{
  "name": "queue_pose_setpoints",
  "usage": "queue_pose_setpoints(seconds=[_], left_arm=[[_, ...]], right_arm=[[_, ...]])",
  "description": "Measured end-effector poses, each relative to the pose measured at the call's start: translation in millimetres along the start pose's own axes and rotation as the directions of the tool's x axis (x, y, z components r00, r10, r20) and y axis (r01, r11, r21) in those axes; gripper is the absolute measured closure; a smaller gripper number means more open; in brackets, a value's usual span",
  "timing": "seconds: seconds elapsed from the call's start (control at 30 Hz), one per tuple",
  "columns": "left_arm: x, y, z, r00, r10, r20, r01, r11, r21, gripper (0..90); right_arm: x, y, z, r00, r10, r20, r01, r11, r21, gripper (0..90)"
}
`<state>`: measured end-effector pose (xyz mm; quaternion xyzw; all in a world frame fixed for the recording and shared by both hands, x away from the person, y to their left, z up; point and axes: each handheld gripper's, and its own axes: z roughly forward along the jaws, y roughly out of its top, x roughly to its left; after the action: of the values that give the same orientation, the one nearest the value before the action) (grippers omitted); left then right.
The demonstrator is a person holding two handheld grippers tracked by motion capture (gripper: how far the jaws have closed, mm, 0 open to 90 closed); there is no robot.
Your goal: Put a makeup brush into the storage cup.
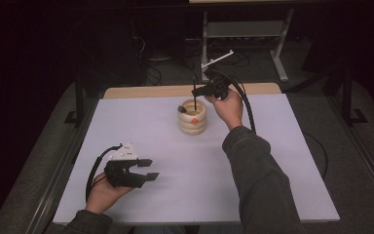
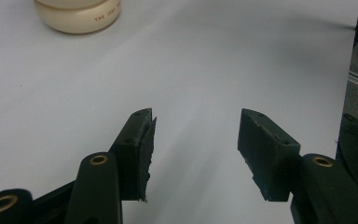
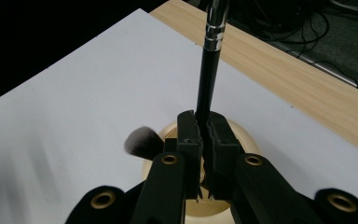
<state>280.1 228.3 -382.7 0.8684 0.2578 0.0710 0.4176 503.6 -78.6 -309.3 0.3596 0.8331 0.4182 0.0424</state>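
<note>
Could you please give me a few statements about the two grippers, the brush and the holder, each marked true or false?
1. The right gripper is shut on a black brush handle. True.
2. The left gripper holds a brush. False: its jaws stand open over the bare white table top with nothing between them.
3. A soft brush head sticks out at the rim of the cream holder. True.
4. The cream holder lies tipped on its side. False: it stands upright on the table.
5. The held brush handle lies flat on the table. False: it stands roughly upright above the holder's opening.
</note>
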Motion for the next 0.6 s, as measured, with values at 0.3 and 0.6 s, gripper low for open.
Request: queue_pose_setpoints(seconds=[0.3, 0.6], left_arm=[[-0.4, -0.1, -0.4, 1.0000, 0.001, 0.001, -0.001, 1.0000, 0.001, 45.3], [0.0, -0.4, 0.4, 1.0000, -0.003, 0.005, 0.003, 1.0000, 0.001, 45.3]], right_arm=[[1.9, -10.4, 10.6, 1.0000, 0.006, 0.001, -0.006, 0.9999, 0.015, 84.8], [2.9, -15.1, 18.6, 0.9999, 0.014, -0.001, -0.014, 0.9997, 0.020, 84.6]])
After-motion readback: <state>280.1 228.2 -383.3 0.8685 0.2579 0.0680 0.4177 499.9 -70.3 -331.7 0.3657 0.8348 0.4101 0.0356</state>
